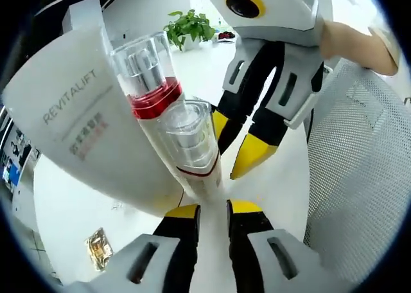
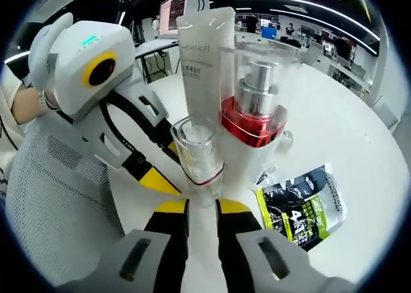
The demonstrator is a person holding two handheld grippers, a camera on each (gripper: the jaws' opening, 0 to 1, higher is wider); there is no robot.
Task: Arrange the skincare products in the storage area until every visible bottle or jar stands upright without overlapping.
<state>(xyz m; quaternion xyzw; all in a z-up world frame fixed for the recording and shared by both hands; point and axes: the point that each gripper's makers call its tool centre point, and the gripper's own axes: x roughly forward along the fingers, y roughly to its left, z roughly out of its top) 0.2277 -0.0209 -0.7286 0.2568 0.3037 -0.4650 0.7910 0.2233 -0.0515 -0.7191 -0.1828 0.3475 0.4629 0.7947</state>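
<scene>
A small white bottle (image 1: 192,142) (image 2: 198,153) with a clear cap and a thin red line rises from between my left gripper's (image 1: 213,208) narrow jaws. My right gripper (image 2: 202,206) is shut on the same bottle's lower body. The right gripper (image 1: 237,142) comes in from above on the right of the left gripper view. In the right gripper view the left gripper (image 2: 166,164) meets the bottle from the left. Behind it are a taller pump bottle (image 1: 144,74) (image 2: 257,106) with a red collar and a white REVITALIFT tube (image 1: 83,126) (image 2: 202,55).
All of this is over a white table (image 1: 64,209) (image 2: 347,132). A black and green sachet (image 2: 302,206) lies to the right, and a small gold sachet (image 1: 98,248) lies near the edge. A white mesh chair (image 1: 359,177) (image 2: 51,190) stands close. A potted plant (image 1: 189,28) sits far back.
</scene>
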